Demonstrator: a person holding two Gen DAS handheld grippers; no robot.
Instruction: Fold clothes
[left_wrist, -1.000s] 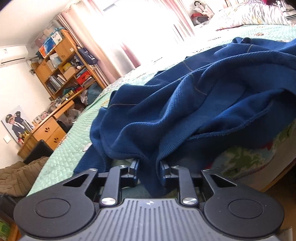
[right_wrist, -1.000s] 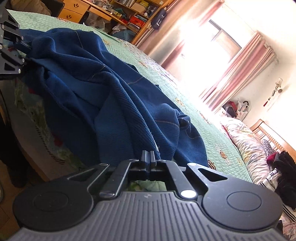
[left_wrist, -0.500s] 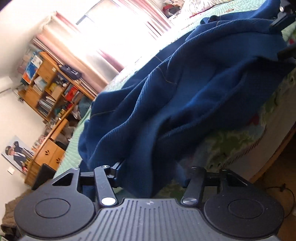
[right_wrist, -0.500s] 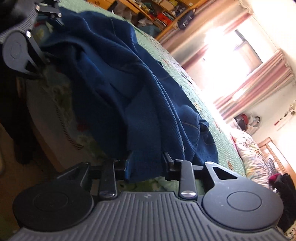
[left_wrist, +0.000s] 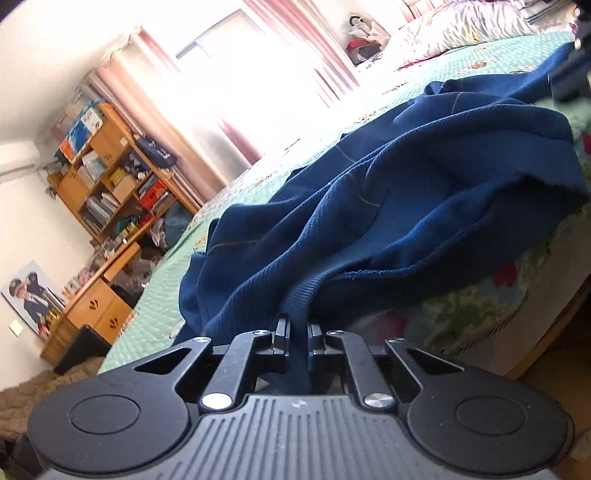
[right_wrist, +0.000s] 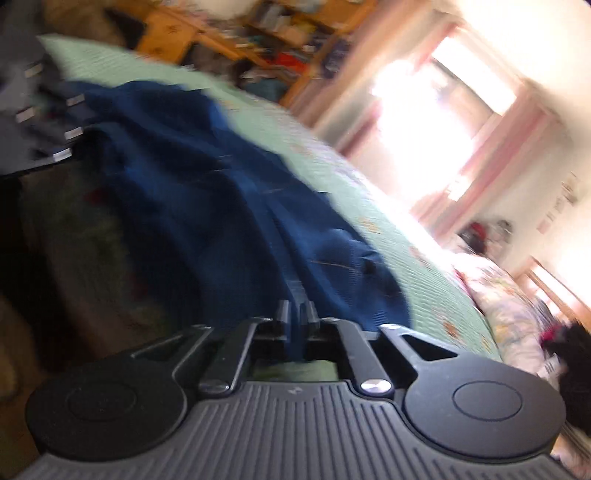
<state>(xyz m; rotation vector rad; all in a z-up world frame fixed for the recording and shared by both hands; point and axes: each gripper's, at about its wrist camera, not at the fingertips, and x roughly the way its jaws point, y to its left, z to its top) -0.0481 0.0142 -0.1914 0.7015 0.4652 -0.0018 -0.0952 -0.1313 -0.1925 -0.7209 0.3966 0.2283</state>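
A dark blue knit sweater (left_wrist: 406, 192) lies rumpled across the near edge of a bed with a green quilt (left_wrist: 155, 317). My left gripper (left_wrist: 297, 330) is shut on the sweater's ribbed hem, which bunches between the jaws. In the blurred right wrist view the same sweater (right_wrist: 207, 192) stretches leftward, and my right gripper (right_wrist: 296, 314) is shut on another fold of its edge. The left gripper (right_wrist: 44, 125) shows at that view's far left, at the sweater's other end. The right gripper appears as a dark shape (left_wrist: 569, 74) at the left wrist view's upper right.
A flowered bedspread side (left_wrist: 480, 306) hangs below the quilt. A wooden bookshelf (left_wrist: 110, 177) and desk with drawers (left_wrist: 96, 310) stand beyond the bed. Bright curtained windows (right_wrist: 443, 110) are behind. Pillows (right_wrist: 509, 314) and dark clothes (right_wrist: 576, 354) lie at the bed's head.
Both grippers were open around the sweater's edge half a second ago and have now shut on it. The right wrist view has swung and blurred with motion.
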